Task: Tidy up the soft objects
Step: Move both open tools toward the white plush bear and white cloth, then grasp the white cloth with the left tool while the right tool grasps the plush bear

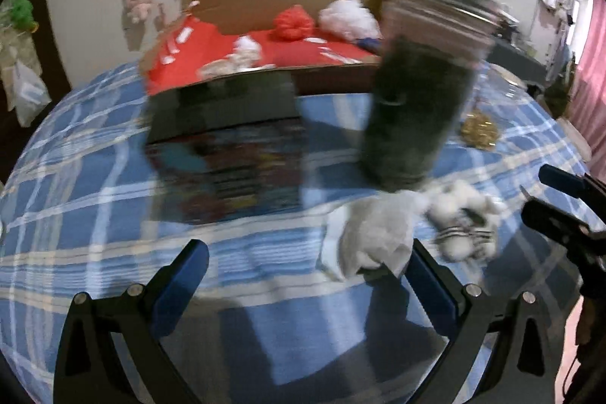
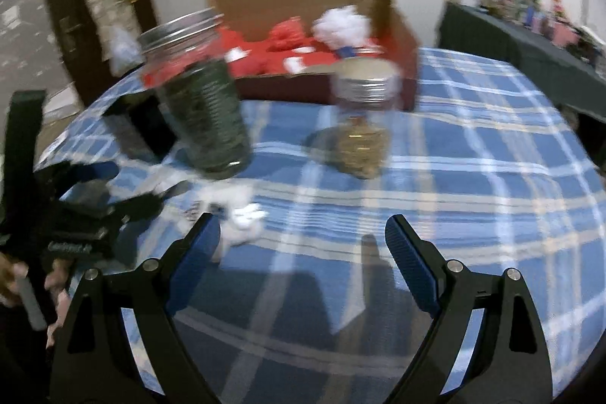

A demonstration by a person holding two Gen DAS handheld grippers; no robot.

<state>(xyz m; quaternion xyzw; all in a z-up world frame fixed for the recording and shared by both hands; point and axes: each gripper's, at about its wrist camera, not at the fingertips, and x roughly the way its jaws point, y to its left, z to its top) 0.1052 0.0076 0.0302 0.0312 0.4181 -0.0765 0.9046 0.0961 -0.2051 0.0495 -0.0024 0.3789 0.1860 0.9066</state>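
Your box (image 1: 288,6) already holds a red (image 1: 292,22) and a white puff (image 1: 349,17), but a white cloth (image 1: 375,233) and striped fluffy toy (image 1: 466,226) remain on the desk (image 2: 473,177), both grippers (image 1: 308,275) (image 2: 303,245) wide-fingered and empty, two jars (image 2: 200,101) (image 2: 360,124) blocking the way
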